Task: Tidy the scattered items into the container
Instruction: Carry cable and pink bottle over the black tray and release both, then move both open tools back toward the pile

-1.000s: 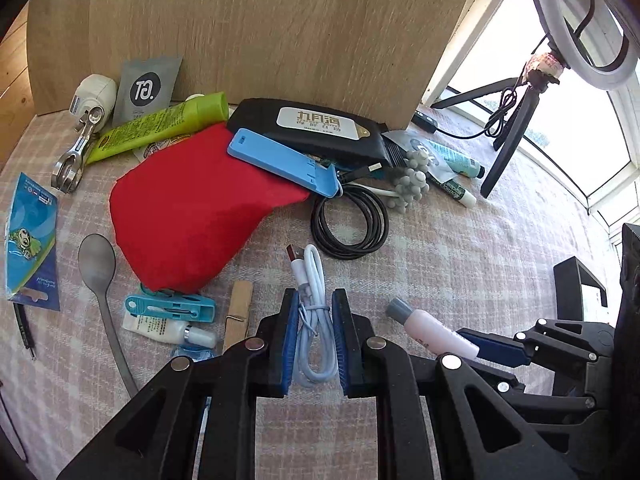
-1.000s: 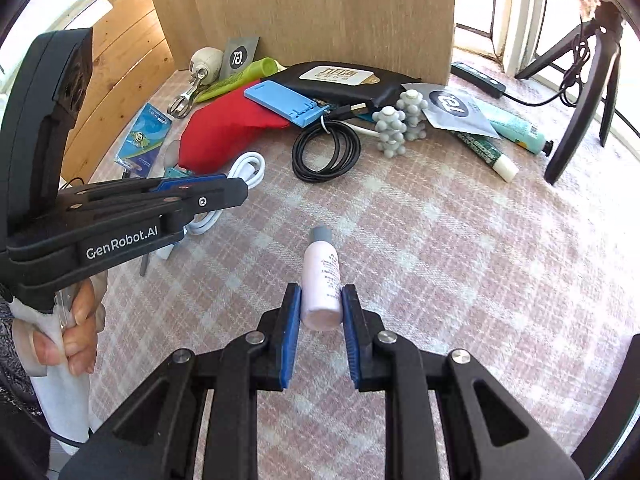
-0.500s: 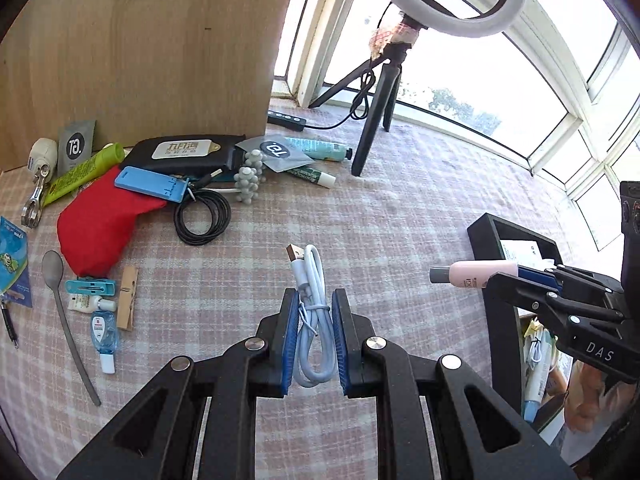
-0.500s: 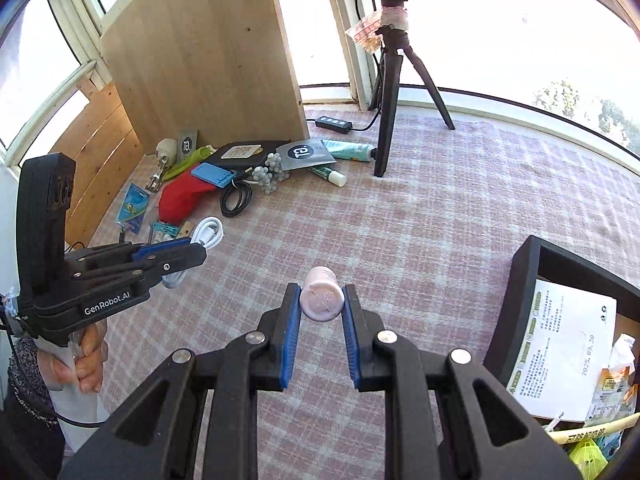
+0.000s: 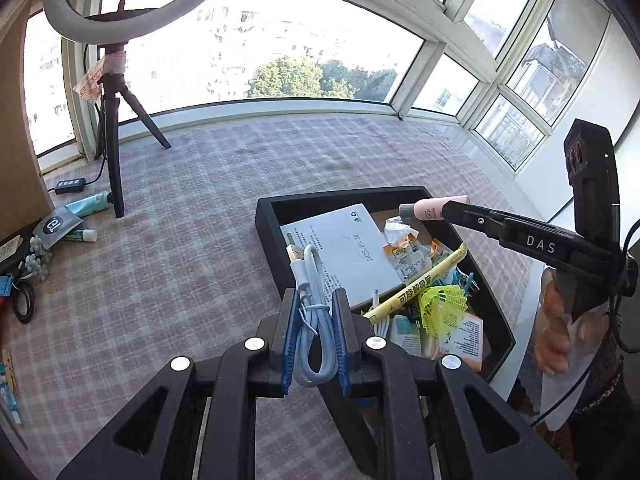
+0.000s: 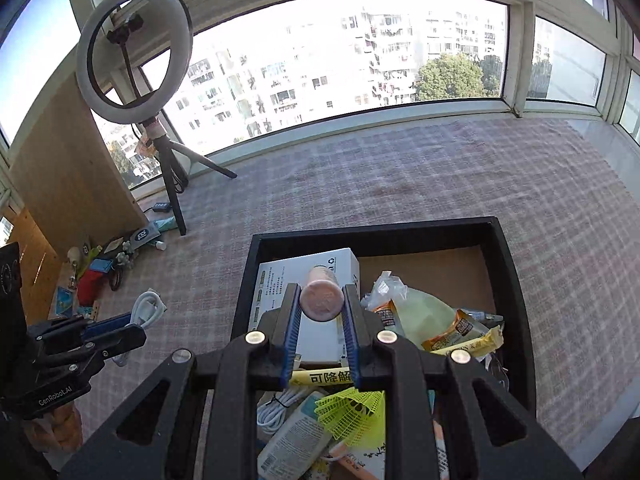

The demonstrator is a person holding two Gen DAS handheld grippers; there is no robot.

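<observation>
My left gripper [image 5: 315, 312] is shut on a coiled white USB cable [image 5: 314, 316] and holds it in the air at the near left edge of the black container [image 5: 276, 264]. My right gripper [image 6: 321, 312] is shut on a small pink bottle [image 6: 322, 302] and holds it above the container [image 6: 516, 300], over a white box [image 6: 276, 280]. The bottle also shows in the left wrist view [image 5: 434, 208], over the container's far right corner. The container holds several packets, a yellow net, a cable and tubes.
A ring light on a black tripod [image 6: 170, 168] stands at the back left by a wooden board [image 6: 68, 184]. Scattered items lie at the far left: a red cloth [image 6: 89, 282], a black cable coil [image 5: 22, 300], tubes [image 5: 86, 204]. Windows surround the checked tablecloth.
Both grippers swung right from the scattered pile to the container, carrying the cable and the bottle. The container now lies directly under and ahead of them.
</observation>
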